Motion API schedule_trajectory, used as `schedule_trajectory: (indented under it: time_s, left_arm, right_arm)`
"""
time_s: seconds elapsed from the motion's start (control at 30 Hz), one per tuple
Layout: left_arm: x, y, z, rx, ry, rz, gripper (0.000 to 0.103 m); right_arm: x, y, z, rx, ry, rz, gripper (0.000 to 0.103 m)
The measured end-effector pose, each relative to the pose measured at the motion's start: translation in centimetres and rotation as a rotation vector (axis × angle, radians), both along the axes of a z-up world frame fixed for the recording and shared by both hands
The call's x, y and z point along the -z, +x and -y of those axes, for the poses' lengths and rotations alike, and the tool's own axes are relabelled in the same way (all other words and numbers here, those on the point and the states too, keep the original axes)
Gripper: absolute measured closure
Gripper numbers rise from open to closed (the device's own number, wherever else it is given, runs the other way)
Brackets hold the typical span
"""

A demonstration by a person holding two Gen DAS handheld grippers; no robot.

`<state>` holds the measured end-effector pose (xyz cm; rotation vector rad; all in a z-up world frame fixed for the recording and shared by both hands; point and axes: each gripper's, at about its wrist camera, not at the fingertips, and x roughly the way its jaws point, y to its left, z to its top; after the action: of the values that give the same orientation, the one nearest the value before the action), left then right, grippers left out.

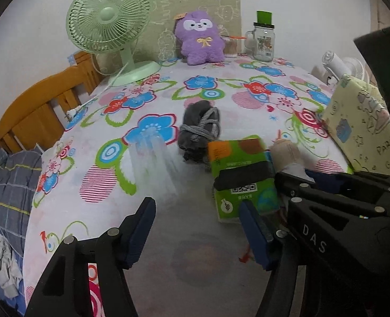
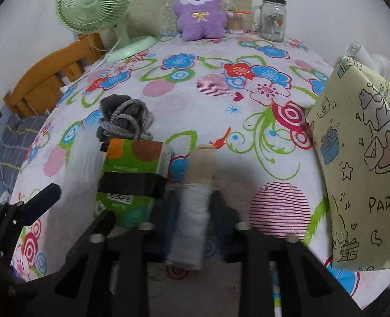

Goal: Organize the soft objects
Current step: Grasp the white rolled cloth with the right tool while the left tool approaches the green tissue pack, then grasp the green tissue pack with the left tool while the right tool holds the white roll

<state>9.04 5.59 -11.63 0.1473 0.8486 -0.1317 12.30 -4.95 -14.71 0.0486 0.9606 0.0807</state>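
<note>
Right tongs clamped on rolled white-beige cloth, held for sorting. Left tongs wide open, empty. Green tissue pack at 1 o'clock, probably next.

At your three o'clock in the right wrist view, the yellow cartoon bag reads "PART" with a "T" on the line below; the rest runs out of view. From the left wrist view the same bag shows "PARTY". The right gripper, at about four o'clock there, carries "DAS" in pale letters on its arm. The green packet bears a QR code with print too small to read.
</note>
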Motion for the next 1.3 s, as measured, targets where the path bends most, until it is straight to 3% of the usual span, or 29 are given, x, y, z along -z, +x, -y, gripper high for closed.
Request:
schedule_trajectory:
  time_s: [0.47,0.97,1.13,1.3]
  left_arm:
    - [-0.9,-0.5,2.2,0.026,-0.032,0.017,0.029]
    - [0.1,0.8,5.2,0.078,-0.037,-0.023,0.029]
    - [0.5,1.2,5.2,0.065,-0.030,-0.027,0.046]
    - [0.6,1.0,4.9,0.066,-0.042,-0.019,0.050]
  right_arm:
    - [-1.6,-1.1,2.2,0.015,-0.025,0.053,0.085]
    - [-1.4,-0.7,3.9,0.021,-0.037,0.050,0.085]
    - [-1.2,-0.5,3.8,0.017,-0.036,0.043,0.085]
    - [-1.2,-0.5,3.5,0.014,-0.040,0.044,0.085]
